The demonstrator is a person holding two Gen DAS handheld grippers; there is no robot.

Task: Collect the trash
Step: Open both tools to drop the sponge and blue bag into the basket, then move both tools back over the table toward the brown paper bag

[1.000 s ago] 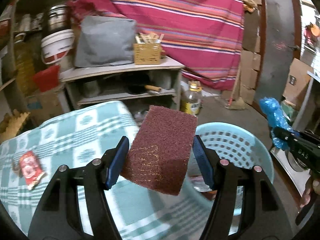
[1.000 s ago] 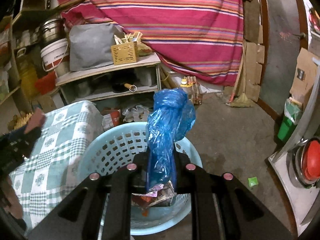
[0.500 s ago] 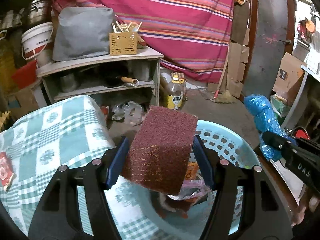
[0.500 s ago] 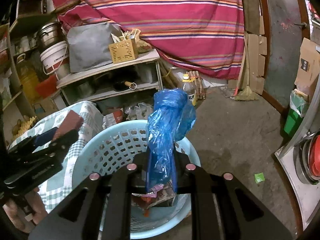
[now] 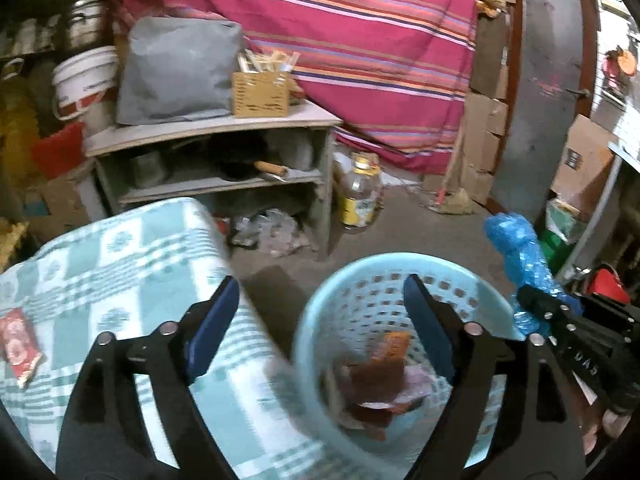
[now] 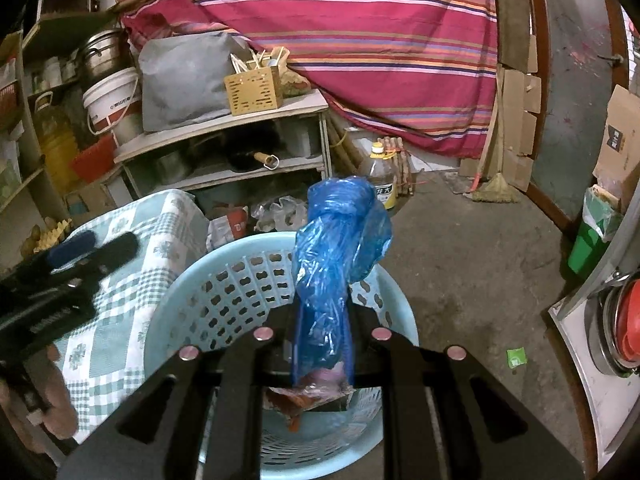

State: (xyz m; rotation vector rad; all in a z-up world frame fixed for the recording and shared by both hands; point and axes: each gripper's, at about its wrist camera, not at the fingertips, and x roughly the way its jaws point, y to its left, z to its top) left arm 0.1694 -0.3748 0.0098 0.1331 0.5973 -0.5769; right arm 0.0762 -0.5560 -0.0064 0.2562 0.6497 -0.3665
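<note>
Left gripper [image 5: 320, 316]: fingers spread wide with nothing between them; blue pads, black frame. Half a second ago it clamped the maroon pad.
Right gripper [image 6: 322, 344]: closed tight on the blue plastic bag [image 6: 336, 248], a crinkled, knotted film standing upright above the basket, as in the earlier frames.
Scouring pad [image 5: 376, 380]: maroon, coarse, rectangular; now lying blurred inside the basket on the other scraps.
Basket [image 5: 360, 280]: pale blue plastic, round, perforated wall, on the floor just beside the table.
Tablecloth [image 5: 120, 264]: green-and-white check; a red packet [image 5: 18, 346] lies on it at the left.
Writing: "DAS" partly readable, upside down, on the right tool's body in the left view; the oil bottle [image 6: 382, 182] carries a yellow label, text too small to read.
Shelf [image 5: 216, 132]: grey boards, holding a tan slotted box [image 5: 260, 94] of sticks.
Backdrop: striped red cloth [image 5: 360, 40].
</note>
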